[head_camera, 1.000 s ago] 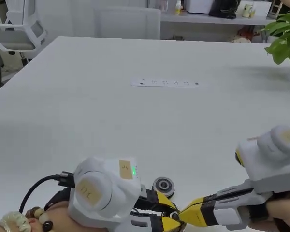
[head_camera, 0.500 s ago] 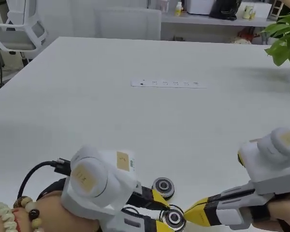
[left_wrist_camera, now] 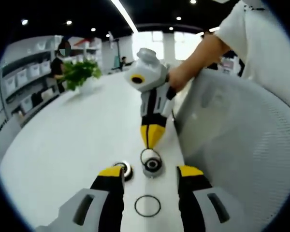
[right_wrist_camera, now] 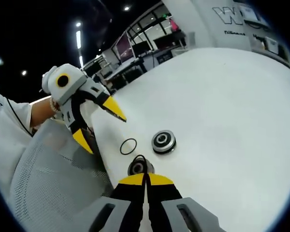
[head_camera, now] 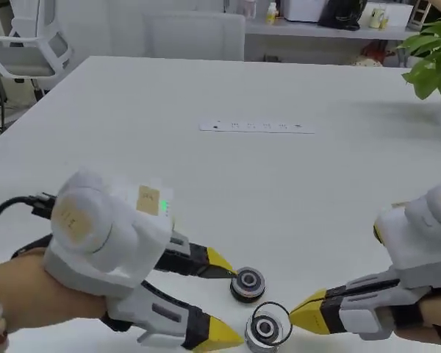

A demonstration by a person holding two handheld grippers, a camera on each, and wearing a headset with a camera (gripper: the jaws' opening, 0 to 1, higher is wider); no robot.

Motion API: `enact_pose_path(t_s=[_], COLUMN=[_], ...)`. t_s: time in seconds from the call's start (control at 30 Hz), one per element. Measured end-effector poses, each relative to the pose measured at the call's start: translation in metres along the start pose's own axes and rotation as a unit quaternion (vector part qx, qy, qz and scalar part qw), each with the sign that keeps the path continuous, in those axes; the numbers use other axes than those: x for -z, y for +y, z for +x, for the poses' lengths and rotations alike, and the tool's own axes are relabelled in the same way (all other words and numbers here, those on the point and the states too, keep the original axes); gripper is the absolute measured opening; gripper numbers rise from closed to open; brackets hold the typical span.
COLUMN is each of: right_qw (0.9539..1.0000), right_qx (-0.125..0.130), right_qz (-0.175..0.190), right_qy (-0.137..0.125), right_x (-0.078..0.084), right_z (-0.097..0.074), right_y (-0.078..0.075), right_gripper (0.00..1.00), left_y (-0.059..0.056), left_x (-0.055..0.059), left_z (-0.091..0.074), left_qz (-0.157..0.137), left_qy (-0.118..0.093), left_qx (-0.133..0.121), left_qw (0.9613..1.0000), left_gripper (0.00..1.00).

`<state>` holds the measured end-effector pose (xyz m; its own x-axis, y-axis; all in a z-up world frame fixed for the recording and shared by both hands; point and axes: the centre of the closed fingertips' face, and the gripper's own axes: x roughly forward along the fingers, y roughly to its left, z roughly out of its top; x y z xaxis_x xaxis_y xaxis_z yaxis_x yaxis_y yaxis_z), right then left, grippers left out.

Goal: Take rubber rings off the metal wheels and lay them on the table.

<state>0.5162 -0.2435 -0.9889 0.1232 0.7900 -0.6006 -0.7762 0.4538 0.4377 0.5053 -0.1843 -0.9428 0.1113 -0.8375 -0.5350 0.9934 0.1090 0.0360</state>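
The white table (head_camera: 279,184) carries the work at the lower middle of the head view. At lower left, the left gripper (head_camera: 237,306) has its jaws spread wide and grips nothing. At lower right, the right gripper (head_camera: 294,315) has its jaws pressed together and seems to nip the edge of the half-freed ring (left_wrist_camera: 150,153). That ring hangs partly off the near wheel (head_camera: 267,330), drawn toward the right gripper's tip. The far wheel (head_camera: 248,282) sits just above it. Both wheels lie flat with their axles pointing up and, being round, have no long axis. A loose ring (left_wrist_camera: 147,205) already lies flat on the table. The peel looks midway, so the next move calls for steadying the wheel and pulling the ring clear.
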Motion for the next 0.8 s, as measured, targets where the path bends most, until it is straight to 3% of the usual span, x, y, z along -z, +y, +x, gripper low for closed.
enact_pose_path(t_s=[0.17, 0.37, 0.47, 0.6, 0.8], right_qw=[0.9999, 0.9996, 0.9993, 0.9988, 0.9982], right_qx=[0.005, 0.012, 0.017, 0.024, 0.016], right_qz=[-0.003, -0.01, -0.011, -0.025, -0.023], right_qy=[-0.01, -0.022, -0.031, -0.035, -0.053], right_x=[-0.006, -0.015, -0.021, -0.028, -0.039], right_z=[-0.011, -0.023, -0.029, -0.037, -0.046], right_y=[0.001, 0.007, 0.011, 0.013, 0.019], right_gripper=[0.0, 0.0, 0.0, 0.0, 0.0], left_y=[0.005, 0.01, 0.011, 0.007, 0.003], left_x=[0.001, 0.001, 0.007, 0.02, 0.047], left_z=[-0.023, -0.049, -0.061, -0.077, -0.103], left_qz=[-0.001, -0.019, -0.028, -0.045, -0.081], left_qy=[0.002, -0.018, -0.022, -0.022, -0.005], left_qx=[-0.027, -0.065, -0.086, -0.104, -0.15], left_qw=[0.9996, 0.9975, 0.9956, 0.9933, 0.9854], left_gripper=[0.5, 0.56, 0.58, 0.6, 0.63])
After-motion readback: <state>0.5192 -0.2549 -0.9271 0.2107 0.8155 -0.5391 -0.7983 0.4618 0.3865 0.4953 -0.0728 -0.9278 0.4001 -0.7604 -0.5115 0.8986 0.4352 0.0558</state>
